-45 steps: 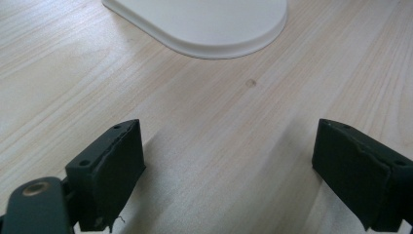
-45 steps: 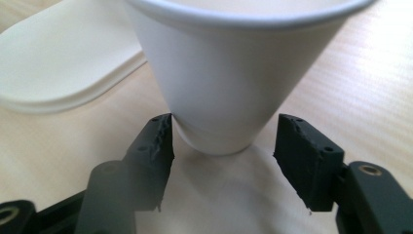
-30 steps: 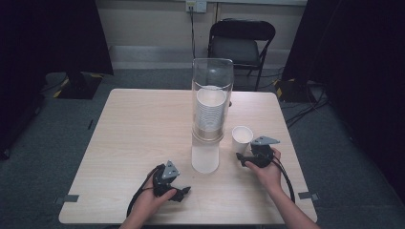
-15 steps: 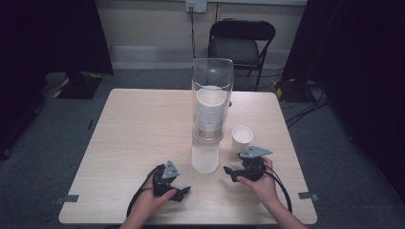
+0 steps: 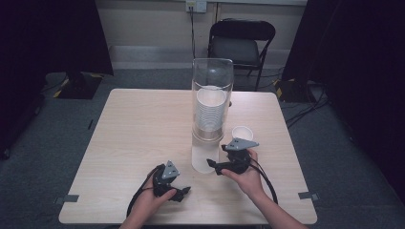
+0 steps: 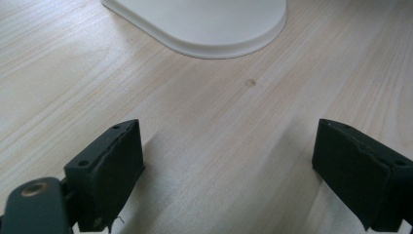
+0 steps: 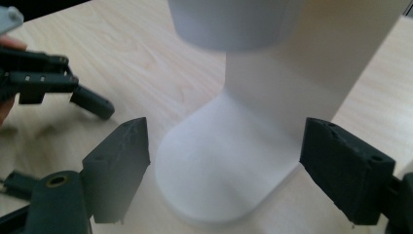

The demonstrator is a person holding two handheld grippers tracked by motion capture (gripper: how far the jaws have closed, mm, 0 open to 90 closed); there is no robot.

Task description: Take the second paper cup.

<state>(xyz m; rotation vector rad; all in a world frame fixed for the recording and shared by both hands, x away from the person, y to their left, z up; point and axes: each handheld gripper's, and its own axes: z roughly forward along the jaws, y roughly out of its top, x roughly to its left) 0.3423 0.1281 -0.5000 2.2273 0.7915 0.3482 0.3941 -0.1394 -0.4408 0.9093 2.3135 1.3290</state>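
A tall clear cup dispenser holding a stack of white cups stands on a white base near the table's middle. One loose white paper cup sits upright just right of it. My right gripper is open at the base's right side, its jaws spread in front of the white base. My left gripper rests open on the tabletop near the front edge, left of the base, with only bare wood between its jaws. The base's rounded foot lies ahead of it.
The light wood table has open surface at the left and back. A black folding chair stands behind the table. Cables trail from both grippers toward the front edge. The left gripper shows at far left in the right gripper view.
My right gripper has moved from beside the loose cup leftward and toward me, turning to face the dispenser's base. The left gripper has stayed put.
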